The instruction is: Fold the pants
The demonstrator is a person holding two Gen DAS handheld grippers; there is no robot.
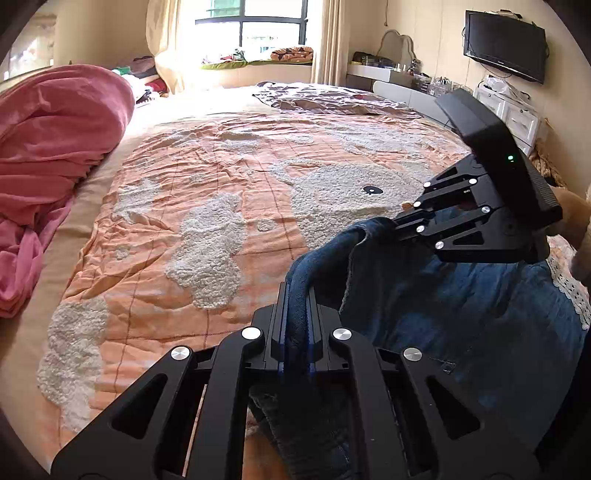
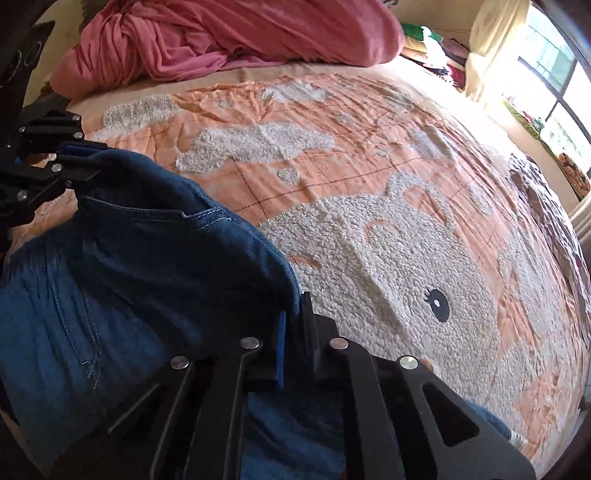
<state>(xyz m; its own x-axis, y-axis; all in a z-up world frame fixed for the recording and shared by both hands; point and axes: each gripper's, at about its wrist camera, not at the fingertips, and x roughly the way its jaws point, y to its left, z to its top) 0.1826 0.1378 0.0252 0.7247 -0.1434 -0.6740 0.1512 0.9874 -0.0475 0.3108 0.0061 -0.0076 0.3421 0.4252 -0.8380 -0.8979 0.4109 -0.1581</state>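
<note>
Denim pants point(image 1: 443, 295) are held at one edge by both grippers above the bed.

Blue cloth is pinched between the closed fingers of the left gripper point(image 1: 298, 295), and the same raised edge is clamped by the right gripper point(image 2: 297, 314), seen shut on a bunched fold in its own view. Relative to the orange quilt point(image 1: 221, 177) with its white fleecy animal figure, the pants are draped over its near end, the rest of the fabric hanging and lying below the grippers. A pink blanket point(image 1: 55, 147) is heaped along the quilt's left side, and a window point(image 1: 255, 22) is seen beyond its far end.
</note>
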